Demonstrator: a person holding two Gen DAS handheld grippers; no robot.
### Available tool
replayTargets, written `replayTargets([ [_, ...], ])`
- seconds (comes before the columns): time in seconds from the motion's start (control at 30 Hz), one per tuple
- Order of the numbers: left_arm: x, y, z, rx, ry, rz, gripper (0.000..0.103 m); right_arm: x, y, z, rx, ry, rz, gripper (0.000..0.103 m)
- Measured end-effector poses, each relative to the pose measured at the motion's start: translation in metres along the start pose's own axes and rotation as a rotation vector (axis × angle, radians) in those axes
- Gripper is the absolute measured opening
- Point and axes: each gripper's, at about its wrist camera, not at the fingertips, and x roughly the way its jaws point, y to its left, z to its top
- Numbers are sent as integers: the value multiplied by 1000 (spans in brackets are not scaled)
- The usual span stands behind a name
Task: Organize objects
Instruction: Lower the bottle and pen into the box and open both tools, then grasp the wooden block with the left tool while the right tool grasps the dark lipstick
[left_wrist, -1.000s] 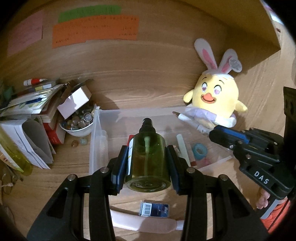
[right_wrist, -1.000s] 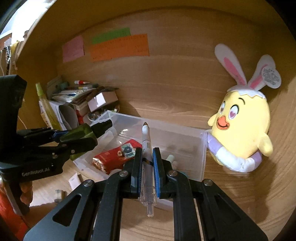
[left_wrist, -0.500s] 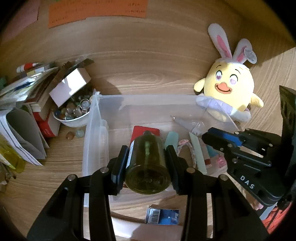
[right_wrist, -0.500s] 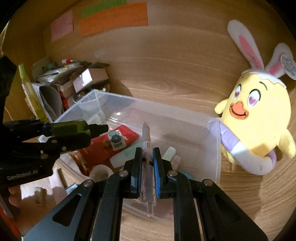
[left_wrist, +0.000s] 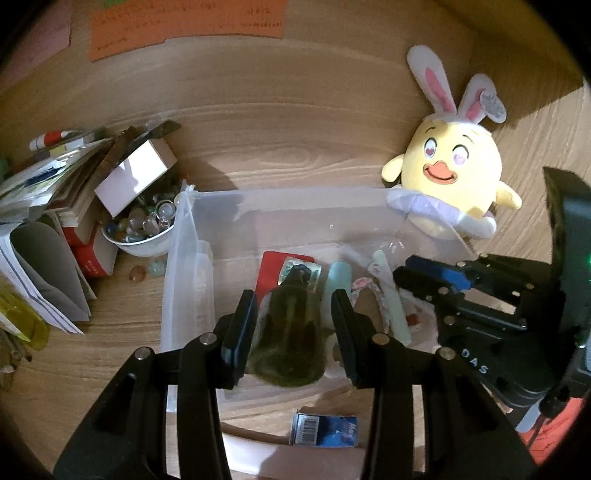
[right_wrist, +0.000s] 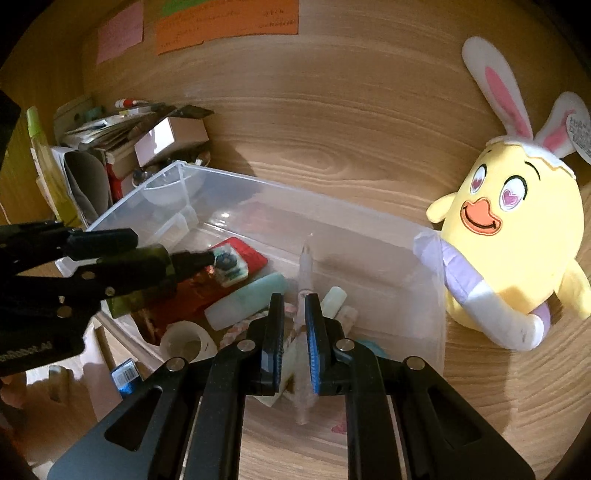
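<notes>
Green bottle (left_wrist: 291, 325) lying over the clear bin (left_wrist: 188, 258), squeezed between the pads of the left hand-held gripper (left_wrist: 291, 325). Clear pen (right_wrist: 304, 284) over the same bin, pinched tight in the nearly closed right hand-held gripper (right_wrist: 295, 325). Yellow bunny-eared chick toy (right_wrist: 517, 240) touching the bin's right corner. Bowl of marbles (left_wrist: 142, 230) just left of the bin.

Pen (right_wrist: 303, 291) between jaws over bin (right_wrist: 376, 258)
</notes>
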Motion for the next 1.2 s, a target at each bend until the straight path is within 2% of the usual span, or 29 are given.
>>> replayTargets([
  [0.07, -5, 1, 0, -6, -4, -12, 41, 0, 0, 0, 3, 13, 0, 13],
  [0.17, -11, 1, -1, -5, -9, -22, 41, -5, 2, -1, -2, 6, -20, 23],
  [0.23, -16, 0, -3, -2, -13, -29, 42, -11, 3, -2, -4, -8, -20, 34],
  [0.27, -19, -1, -4, 2, -18, -31, 42, -14, 4, -2, -3, -16, -20, 35],
  [0.4, -35, -5, -10, 20, -48, -27, 50, -28, 9, -4, -11, -42, -32, 40],
  [0.57, -56, -11, -17, 43, -88, -32, 52, -46, 16, -9, -17, -69, -41, 56],
  [0.73, -74, -16, -27, 67, -128, -11, 63, -65, 25, -18, -19, -96, -48, 70],
  [0.9, -88, -18, -40, 85, -152, 12, 74, -82, 34, -33, 2, -108, -31, 77],
  [1.0, -92, -15, -51, 86, -145, 19, 75, -90, 43, -46, 13, -108, -17, 80],
  [1.2, -91, -1, -75, 61, -96, 30, 75, -97, 61, -74, 32, -91, 13, 81],
])
